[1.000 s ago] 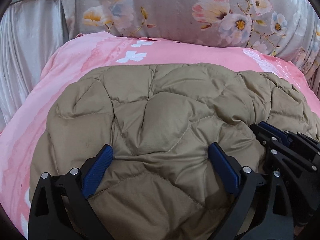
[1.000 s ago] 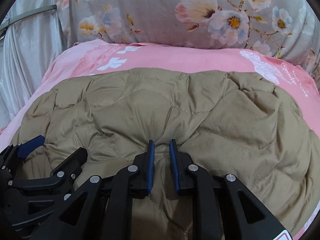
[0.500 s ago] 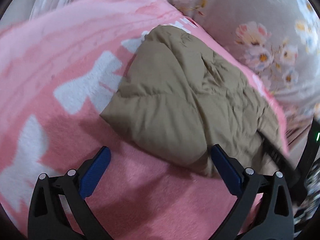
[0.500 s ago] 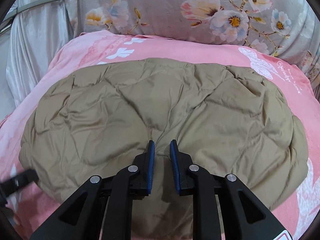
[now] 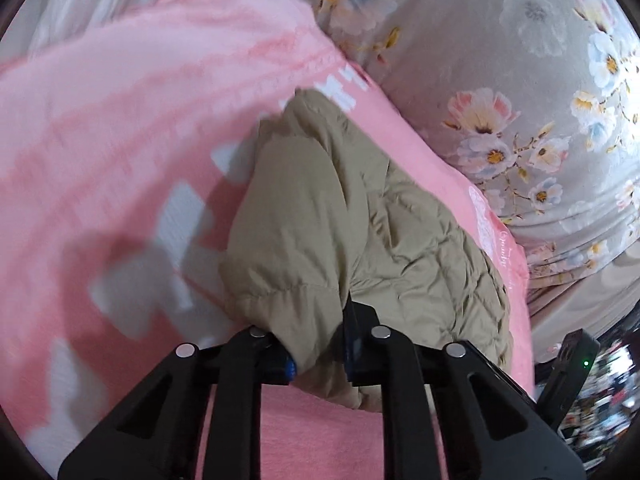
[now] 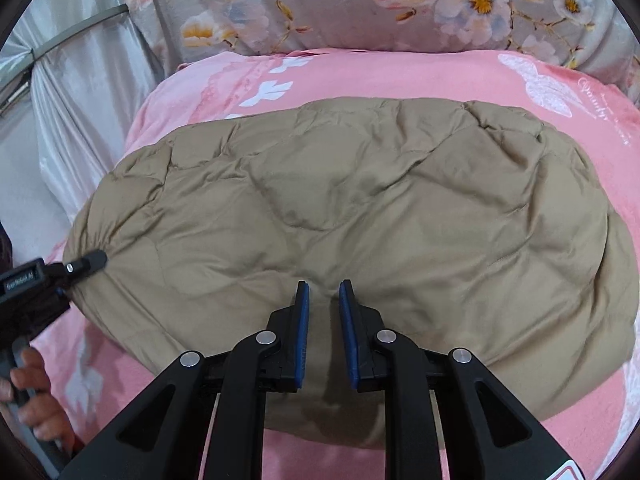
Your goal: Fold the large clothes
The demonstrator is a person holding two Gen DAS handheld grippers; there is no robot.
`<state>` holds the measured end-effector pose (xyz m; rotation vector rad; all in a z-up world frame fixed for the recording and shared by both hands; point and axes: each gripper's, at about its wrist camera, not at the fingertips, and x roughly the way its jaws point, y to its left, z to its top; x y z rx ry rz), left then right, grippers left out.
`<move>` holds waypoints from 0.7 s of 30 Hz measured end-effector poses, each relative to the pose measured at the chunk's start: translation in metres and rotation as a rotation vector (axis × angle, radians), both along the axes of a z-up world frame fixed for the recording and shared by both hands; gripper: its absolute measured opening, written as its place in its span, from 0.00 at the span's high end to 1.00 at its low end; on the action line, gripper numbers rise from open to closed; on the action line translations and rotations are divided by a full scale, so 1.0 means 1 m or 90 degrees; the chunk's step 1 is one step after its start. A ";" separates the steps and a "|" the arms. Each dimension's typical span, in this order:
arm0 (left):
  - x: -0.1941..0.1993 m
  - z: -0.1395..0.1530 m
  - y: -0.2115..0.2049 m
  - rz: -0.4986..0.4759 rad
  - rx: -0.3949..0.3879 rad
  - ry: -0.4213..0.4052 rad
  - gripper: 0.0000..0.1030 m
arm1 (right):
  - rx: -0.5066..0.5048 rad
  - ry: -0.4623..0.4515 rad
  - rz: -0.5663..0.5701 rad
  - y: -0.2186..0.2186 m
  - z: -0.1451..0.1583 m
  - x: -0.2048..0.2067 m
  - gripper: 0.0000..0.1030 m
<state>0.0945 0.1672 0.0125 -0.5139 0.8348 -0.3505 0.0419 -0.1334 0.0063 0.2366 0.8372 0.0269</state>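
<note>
A khaki quilted jacket (image 6: 360, 208) lies folded into a broad puffy pad on the pink blanket (image 6: 460, 76). My left gripper (image 5: 320, 344) is closing its jaws on the jacket's (image 5: 360, 220) left end, and the fabric is squeezed between the blue pads. In the right wrist view the left gripper (image 6: 92, 260) bites that same edge at the far left. Over the jacket's near middle my right gripper (image 6: 324, 292) holds its jaws narrow. Creases run in to its fingertips, where a pinch of fabric sits.
A grey floral cloth (image 6: 320, 0) rises behind the blanket. A silvery curtain (image 6: 80, 80) hangs at the left. A person's hand (image 6: 36, 400) holds the left gripper's handle at the lower left. The right gripper's body (image 5: 572, 360) shows at the lower right of the left wrist view.
My left gripper swung from the jacket's near side to its left end, rolled, and closed from wide open onto the edge. The right gripper drew back a little and kept its narrow hold.
</note>
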 end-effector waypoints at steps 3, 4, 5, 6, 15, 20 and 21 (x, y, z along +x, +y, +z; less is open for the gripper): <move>0.003 0.031 0.021 0.031 0.055 -0.045 0.86 | 0.029 -0.038 -0.014 0.000 0.019 -0.002 0.83; 0.003 0.038 0.024 0.038 0.073 -0.057 0.86 | 0.030 -0.045 -0.016 0.002 0.023 0.001 0.83; 0.002 0.047 0.026 0.045 0.093 -0.072 0.87 | 0.026 -0.047 -0.010 0.006 0.025 0.006 0.86; 0.000 0.054 0.028 0.049 0.107 -0.086 0.87 | 0.019 -0.045 -0.004 0.010 0.025 0.011 0.87; -0.041 0.116 -0.033 -0.071 0.121 -0.217 0.87 | -0.051 -0.012 0.077 0.049 -0.022 0.045 0.92; -0.067 0.139 -0.099 -0.193 0.123 -0.280 0.87 | 0.047 0.009 0.057 0.008 -0.006 0.015 0.97; -0.070 0.140 -0.112 -0.212 0.126 -0.285 0.87 | 0.040 0.007 0.037 -0.006 0.002 -0.002 0.97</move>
